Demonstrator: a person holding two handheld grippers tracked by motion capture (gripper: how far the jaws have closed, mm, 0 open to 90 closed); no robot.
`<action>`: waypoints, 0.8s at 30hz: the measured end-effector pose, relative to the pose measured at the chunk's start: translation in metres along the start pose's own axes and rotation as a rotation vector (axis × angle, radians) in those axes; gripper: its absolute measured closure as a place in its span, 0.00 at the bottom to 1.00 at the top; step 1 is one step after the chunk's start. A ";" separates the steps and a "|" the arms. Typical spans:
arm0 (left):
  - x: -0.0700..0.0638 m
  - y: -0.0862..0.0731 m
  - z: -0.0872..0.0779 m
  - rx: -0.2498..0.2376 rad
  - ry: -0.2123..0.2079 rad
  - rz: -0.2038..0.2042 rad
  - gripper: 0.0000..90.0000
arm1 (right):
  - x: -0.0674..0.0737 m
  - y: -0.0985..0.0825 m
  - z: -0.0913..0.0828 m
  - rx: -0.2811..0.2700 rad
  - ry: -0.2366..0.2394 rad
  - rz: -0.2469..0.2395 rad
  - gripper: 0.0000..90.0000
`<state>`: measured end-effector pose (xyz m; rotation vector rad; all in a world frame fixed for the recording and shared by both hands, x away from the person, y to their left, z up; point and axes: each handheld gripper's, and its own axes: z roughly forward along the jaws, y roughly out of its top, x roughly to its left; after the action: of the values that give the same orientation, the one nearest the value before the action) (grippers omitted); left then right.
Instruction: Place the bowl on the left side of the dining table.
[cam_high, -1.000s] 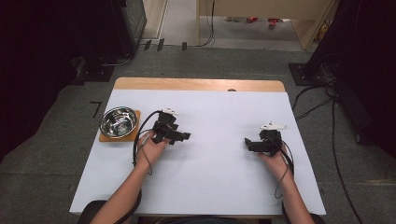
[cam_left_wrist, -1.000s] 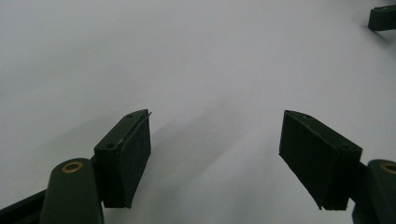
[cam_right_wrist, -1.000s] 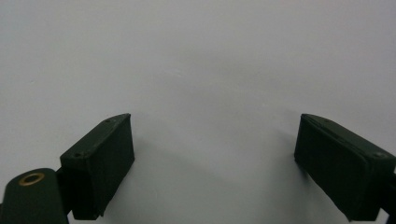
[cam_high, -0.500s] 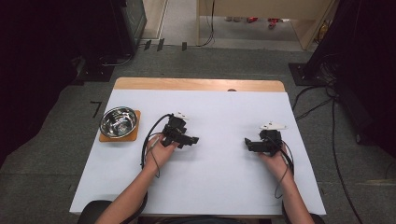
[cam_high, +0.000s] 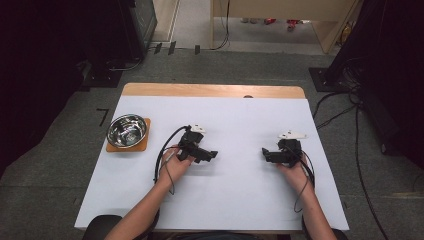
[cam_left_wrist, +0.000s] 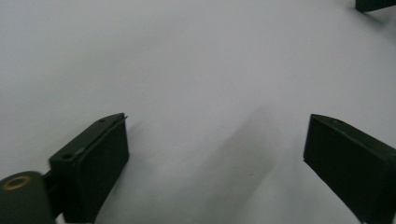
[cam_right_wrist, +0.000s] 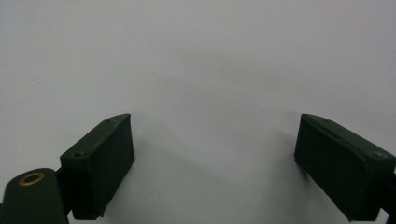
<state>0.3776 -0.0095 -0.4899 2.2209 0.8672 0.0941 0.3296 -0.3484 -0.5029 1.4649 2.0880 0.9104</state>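
While both hands rest low over the white table, the scene reads as follows.

High view, table: a white-covered rectangular table (cam_high: 225, 200) with a bare wooden strip along its far edge.
High view, bowl: a round shiny steel bowl (cam_high: 127, 131) sits on a square orange-brown mat (cam_high: 144, 145) near the table's left edge, well apart from both grippers.
High view, left gripper: the black hand-held left gripper (cam_high: 212, 156) lies in the person's left hand (cam_high: 173, 167), left of the table's middle, jaws pointing toward the other gripper; a black cable loops from it toward the person.
High view, right gripper: the black hand-held right gripper (cam_high: 265, 153) is in the right hand (cam_high: 295, 171), right of the middle, jaws pointing back at the left one; the 2 are near but apart.
Left gripper view, jaws: the 2 black jaws stand wide apart after just opening further, released, with bare white table between them; a dark corner of the other gripper shows at the top right.
Right gripper view, jaws: the 2 black jaws stand wide apart, released, with bare white surface between them.
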 end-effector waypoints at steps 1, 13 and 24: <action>0.000 -0.001 0.001 -0.007 -0.012 0.006 0.03 | 0.000 0.000 0.000 0.000 0.000 0.000 0.13; -0.017 -0.011 0.008 -0.025 0.121 0.137 0.00 | 0.000 0.000 0.000 0.000 0.000 -0.001 0.13; -0.018 -0.011 0.009 -0.026 0.123 0.139 0.00 | 0.000 0.000 0.000 -0.001 0.000 0.000 0.13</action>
<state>0.3605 -0.0202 -0.5004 2.2677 0.7708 0.3091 0.3297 -0.3483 -0.5029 1.4650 2.0870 0.9108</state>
